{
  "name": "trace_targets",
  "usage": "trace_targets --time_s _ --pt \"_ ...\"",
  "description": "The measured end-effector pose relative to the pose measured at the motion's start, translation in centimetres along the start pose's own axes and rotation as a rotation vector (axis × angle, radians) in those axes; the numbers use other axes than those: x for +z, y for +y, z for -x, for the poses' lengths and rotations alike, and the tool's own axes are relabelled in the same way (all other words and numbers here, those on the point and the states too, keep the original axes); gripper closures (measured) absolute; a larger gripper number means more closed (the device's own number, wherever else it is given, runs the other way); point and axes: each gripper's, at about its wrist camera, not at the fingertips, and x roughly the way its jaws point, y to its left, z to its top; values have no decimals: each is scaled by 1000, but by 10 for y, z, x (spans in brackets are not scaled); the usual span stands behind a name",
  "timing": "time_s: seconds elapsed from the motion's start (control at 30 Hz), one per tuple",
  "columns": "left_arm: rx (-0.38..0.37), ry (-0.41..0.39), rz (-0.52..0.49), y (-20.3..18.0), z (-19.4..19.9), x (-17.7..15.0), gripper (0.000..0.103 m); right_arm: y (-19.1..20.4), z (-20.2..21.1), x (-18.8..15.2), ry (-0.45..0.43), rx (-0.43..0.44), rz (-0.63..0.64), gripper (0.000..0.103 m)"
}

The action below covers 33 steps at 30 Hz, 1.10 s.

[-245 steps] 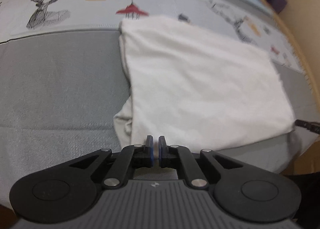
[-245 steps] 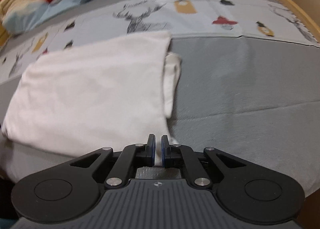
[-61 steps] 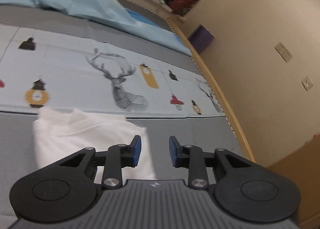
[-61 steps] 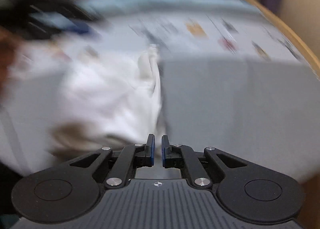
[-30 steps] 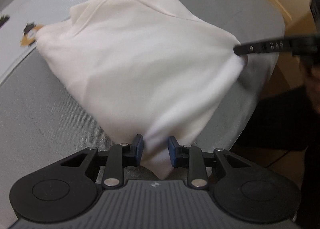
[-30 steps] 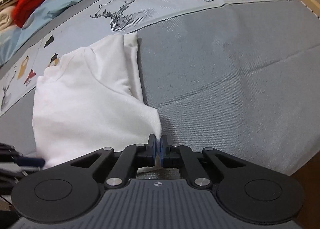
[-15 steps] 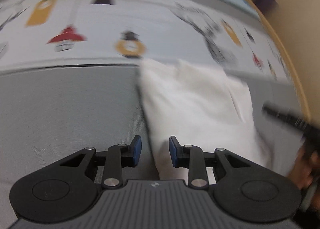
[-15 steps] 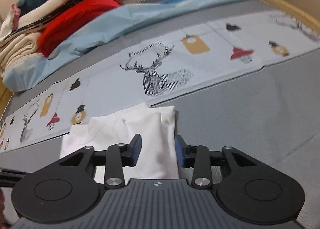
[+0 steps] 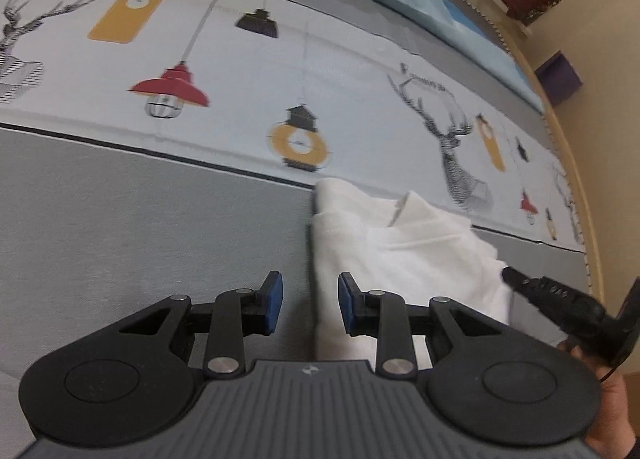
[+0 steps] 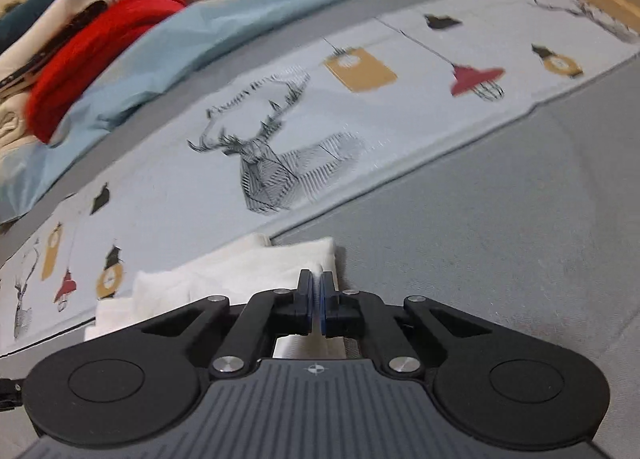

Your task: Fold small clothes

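Left tongs (image 9: 307, 301) are spread wide with nothing in them, straddling the left edge of the folded white garment (image 9: 404, 255) on the grey bedspread (image 9: 140, 227). Right tongs (image 10: 314, 305) are pinched nearly together over the garment's right edge (image 10: 256, 267); can't really tell if there's cloth caught between the pads. Just past the garment runs the pale printed strip with lamps and a deer (image 10: 272, 163), then a light blue sheet (image 10: 168, 47) and a red knit pile (image 10: 100, 47) way at the back.
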Motion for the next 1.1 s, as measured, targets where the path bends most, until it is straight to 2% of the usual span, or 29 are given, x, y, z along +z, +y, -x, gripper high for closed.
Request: trace_targets --time_s 0.07,0.1,0.13,0.23,0.3,0.33,0.37,0.43,0.47,0.5,0.57,0.63,0.67,0.7,0.77,0.87,1.03,1.07,1.1 --pt "-23 -12 -18 -8 -2 -2 71 4 10 2 -75 -105 64 99" --pt "-35 -15 -31 -12 -3 -3 71 3 16 3 -108 -128 75 96" --pt "-47 -14 -42 -16 -4 -4 71 0 23 5 -131 -107 61 96" --pt "-71 2 -74 -24 -10 -7 71 -4 42 5 -156 102 51 96" --pt "-70 21 -90 -26 -18 -10 71 4 42 -3 -83 242 125 96" --pt "-64 33 -92 -26 -22 -12 71 8 38 -8 -29 276 156 96" --pt "-53 51 -95 -26 -28 -13 71 11 31 -15 39 278 190 96" --pt "6 102 -110 -25 -41 -16 70 12 9 -32 176 139 281 96" --pt "36 120 -112 -24 -47 -18 63 10 4 -37 198 102 301 96" --pt "57 115 -94 -22 -49 -19 58 7 5 -36 188 119 290 96" --pt "86 81 -43 -18 -47 -18 59 3 12 -31 159 125 246 96" --pt "120 21 -28 -19 -39 -15 60 1 19 -28 122 94 232 91" --pt "117 -1 -24 -19 -37 -15 61 1 20 -27 104 86 231 81" --pt "97 -7 -10 -18 -37 -15 61 -1 18 -26 93 80 220 68" --pt "28 17 32 -12 -41 -16 61 -7 12 -25 117 72 182 52" --pt "-58 96 70 -10 -57 -22 60 -17 -5 -23 197 90 100 50" --pt "-63 92 77 -10 -67 -20 59 -19 -14 -22 223 147 28 50" --pt "-61 95 78 -9 -68 -20 60 -17 -15 -22 225 156 32 51" --pt "-61 95 74 -10 -70 -18 66 -14 -16 -22 221 160 46 59"
